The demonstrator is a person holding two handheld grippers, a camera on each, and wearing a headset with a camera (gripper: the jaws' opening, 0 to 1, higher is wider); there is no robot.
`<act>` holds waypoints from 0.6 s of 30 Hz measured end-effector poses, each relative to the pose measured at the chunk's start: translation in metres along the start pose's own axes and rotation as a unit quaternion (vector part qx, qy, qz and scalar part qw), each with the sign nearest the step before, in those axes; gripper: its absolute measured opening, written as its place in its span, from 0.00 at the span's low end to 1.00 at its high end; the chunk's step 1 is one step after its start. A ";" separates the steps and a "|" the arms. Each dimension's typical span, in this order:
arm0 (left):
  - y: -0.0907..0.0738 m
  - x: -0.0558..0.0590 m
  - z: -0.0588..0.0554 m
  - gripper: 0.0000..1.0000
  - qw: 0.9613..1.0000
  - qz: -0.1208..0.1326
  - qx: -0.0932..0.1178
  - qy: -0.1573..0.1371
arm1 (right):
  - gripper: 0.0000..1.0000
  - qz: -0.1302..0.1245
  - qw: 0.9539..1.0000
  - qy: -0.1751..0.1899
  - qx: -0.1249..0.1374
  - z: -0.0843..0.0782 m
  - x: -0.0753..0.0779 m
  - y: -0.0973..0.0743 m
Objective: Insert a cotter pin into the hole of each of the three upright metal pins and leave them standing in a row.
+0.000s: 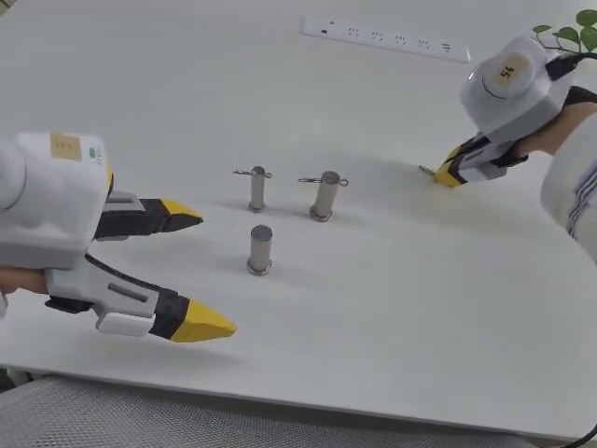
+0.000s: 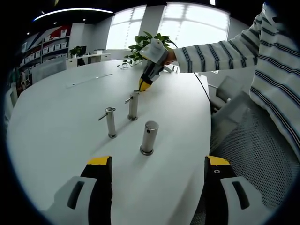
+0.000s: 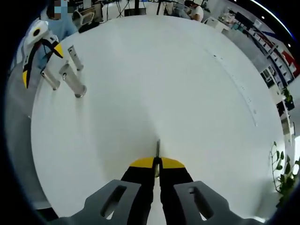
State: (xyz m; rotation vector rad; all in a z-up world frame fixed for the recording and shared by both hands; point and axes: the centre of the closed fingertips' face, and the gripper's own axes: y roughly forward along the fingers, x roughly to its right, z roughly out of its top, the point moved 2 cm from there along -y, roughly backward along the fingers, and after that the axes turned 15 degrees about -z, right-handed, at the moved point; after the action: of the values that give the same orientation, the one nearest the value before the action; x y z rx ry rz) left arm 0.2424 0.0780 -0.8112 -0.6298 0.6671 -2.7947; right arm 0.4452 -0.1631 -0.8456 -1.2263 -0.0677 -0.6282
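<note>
3 metal pins [image 1: 260,250] are standing upright on the white table [image 1: 392,308]: 2 side by side at the back and 1 in front, nearer the person. The back 2 are each carrying a cotter pin [image 1: 250,173] through the top, while the front one is showing a bare top. The left gripper [image 1: 216,273] is hovering at the lower left, its yellow-tipped jaws spread wide and pointing toward the pins. The right gripper [image 1: 440,177] is resting its closed tips on the table at the upper right, pinching a loose cotter pin [image 1: 425,170]. A power strip [image 1: 384,37] is lying along the far edge.
</note>
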 end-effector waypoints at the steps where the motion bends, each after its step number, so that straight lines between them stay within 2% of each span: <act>1: 0.000 0.000 0.000 0.80 1.000 0.000 0.001 -0.003 | 0.03 0.000 1.000 0.000 0.000 -0.001 0.002 0.003; 8: -0.001 -0.001 0.003 0.80 1.000 0.004 0.010 -0.001 | 0.03 -0.004 1.000 0.004 0.006 -0.001 0.007 0.007; 18: -0.002 -0.001 0.006 0.80 1.000 0.006 0.017 0.000 | 0.02 -0.009 1.000 -0.001 0.007 -0.006 0.001 0.001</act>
State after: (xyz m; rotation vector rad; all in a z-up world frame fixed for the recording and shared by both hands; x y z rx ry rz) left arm 0.2462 0.0779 -0.8060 -0.6182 0.6211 -2.7891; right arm 0.4453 -0.1692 -0.8486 -1.2131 -0.0840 -0.6406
